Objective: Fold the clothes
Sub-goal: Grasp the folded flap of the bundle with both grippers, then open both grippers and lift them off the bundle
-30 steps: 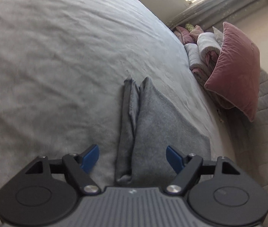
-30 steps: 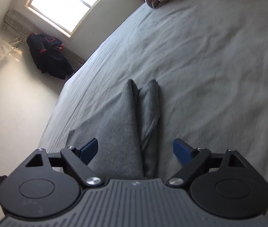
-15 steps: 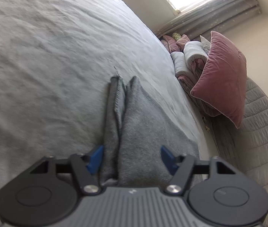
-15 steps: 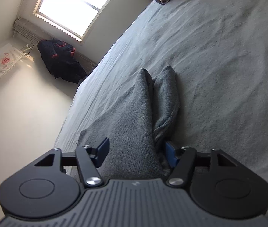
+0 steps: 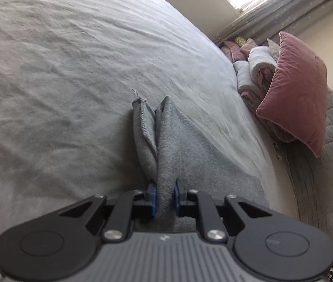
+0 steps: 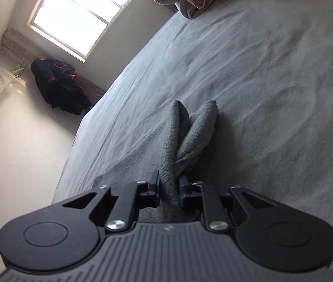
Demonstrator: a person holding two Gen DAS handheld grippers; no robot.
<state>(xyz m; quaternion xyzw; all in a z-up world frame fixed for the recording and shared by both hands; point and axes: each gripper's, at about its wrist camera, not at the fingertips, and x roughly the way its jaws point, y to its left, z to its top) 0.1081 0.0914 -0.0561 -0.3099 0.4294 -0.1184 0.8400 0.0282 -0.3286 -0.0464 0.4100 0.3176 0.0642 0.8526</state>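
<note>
Left gripper: your left gripper (image 5: 165,196) is clenched on the grey garment (image 5: 166,145), blue pads pressing a bunched fold from both sides.
Right gripper: your right gripper (image 6: 169,188) pinches the same grey garment (image 6: 178,136) (another gathered edge of it), fingers nearly together with cloth between them.
Garment: it lies on the bed sheet (image 5: 60,70), running from each gripper toward 12 o'clock, where two folded tips stand side by side; in the left view a flat panel spreads toward 4 o'clock.
Pillow: the pink pillow (image 5: 295,89) leans at 2 o'clock in your left view, beside rolled bedding (image 5: 255,68).
Room: window (image 6: 79,16) at 11 o'clock in the right view; a dark jacket (image 6: 58,84) hangs below it at 10 o'clock.
</note>
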